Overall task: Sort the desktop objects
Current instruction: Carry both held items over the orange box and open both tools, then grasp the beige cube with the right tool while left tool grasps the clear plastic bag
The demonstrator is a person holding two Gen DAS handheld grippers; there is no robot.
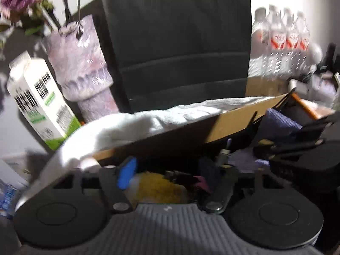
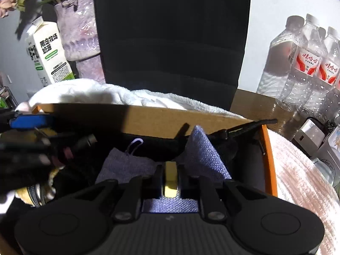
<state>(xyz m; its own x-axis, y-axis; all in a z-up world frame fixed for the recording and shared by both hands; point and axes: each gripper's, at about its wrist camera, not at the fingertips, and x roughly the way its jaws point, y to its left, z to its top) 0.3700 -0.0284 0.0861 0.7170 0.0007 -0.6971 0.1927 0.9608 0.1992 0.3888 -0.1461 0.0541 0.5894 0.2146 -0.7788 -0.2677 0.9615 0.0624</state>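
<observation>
An open cardboard box (image 2: 148, 116) with an orange rim holds mixed items. My right gripper (image 2: 170, 170) is inside it, shut on a small pale yellow block (image 2: 170, 178), above a lavender woven cloth pouch (image 2: 204, 150). My left gripper (image 1: 170, 170) is open over the box's left part, with a blue pad on its left finger (image 1: 127, 172). Between its fingers lie a yellow item (image 1: 157, 187), dark cables and a pink piece. It also shows in the right wrist view (image 2: 31, 121) at the left. The box also shows in the left wrist view (image 1: 233, 114).
A white towel (image 2: 85, 93) lies behind the box. A milk carton (image 2: 51, 53), a purple vase (image 2: 80, 31) with flowers, a dark chair back (image 2: 170, 31) and several water bottles (image 2: 308, 63) stand behind. A white charger (image 2: 308, 133) sits right.
</observation>
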